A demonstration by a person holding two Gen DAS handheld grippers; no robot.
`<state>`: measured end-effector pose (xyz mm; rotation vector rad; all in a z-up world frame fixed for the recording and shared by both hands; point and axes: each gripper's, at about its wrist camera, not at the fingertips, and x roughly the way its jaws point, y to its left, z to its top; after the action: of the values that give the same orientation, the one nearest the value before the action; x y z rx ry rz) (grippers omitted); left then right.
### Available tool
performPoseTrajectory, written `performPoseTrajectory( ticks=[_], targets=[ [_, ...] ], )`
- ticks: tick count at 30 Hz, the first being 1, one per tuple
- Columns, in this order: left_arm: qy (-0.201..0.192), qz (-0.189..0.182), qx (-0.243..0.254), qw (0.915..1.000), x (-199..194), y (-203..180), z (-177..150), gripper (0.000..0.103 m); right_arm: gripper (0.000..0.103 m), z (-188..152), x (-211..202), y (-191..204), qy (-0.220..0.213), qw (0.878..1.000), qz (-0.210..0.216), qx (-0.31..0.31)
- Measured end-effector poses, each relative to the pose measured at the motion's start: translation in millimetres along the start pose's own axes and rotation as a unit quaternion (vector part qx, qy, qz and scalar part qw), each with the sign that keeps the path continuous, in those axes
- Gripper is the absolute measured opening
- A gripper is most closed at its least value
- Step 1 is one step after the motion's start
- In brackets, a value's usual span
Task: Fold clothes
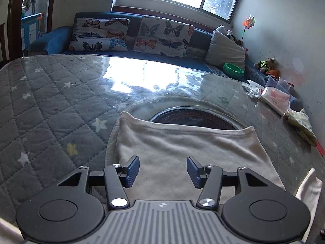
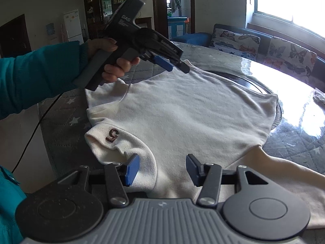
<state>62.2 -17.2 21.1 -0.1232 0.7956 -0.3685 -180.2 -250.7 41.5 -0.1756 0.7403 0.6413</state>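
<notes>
White sweater (image 2: 182, 109) — spread flat on the quilted table cover (image 1: 44, 101), collar end toward the person, hem away toward the sofa (image 1: 61, 38). Right gripper (image 2: 162, 169), jaws released, sits nearest over the collar; the loose sleeve (image 2: 280, 174) lies just to its right. Left gripper (image 1: 163, 171) — likewise parted, empty — hovers above the body, its own sleeve nearest.

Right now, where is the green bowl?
In the left wrist view the green bowl sits at the upper right, on the blue sofa beyond the table's far edge, just below the grey cushion.
</notes>
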Motion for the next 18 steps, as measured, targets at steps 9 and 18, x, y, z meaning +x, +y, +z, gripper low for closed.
performPoseTrajectory(
  ticks=[9,18],
  targets=[
    [-0.004,0.015,-0.011,0.9998,21,14,15,0.055,0.052,1,2,-4,0.003,1.000,0.008,0.007],
    [-0.004,0.023,-0.007,0.9997,39,14,31,0.055,0.052,2,4,-7,0.002,1.000,0.013,0.017]
  ],
)
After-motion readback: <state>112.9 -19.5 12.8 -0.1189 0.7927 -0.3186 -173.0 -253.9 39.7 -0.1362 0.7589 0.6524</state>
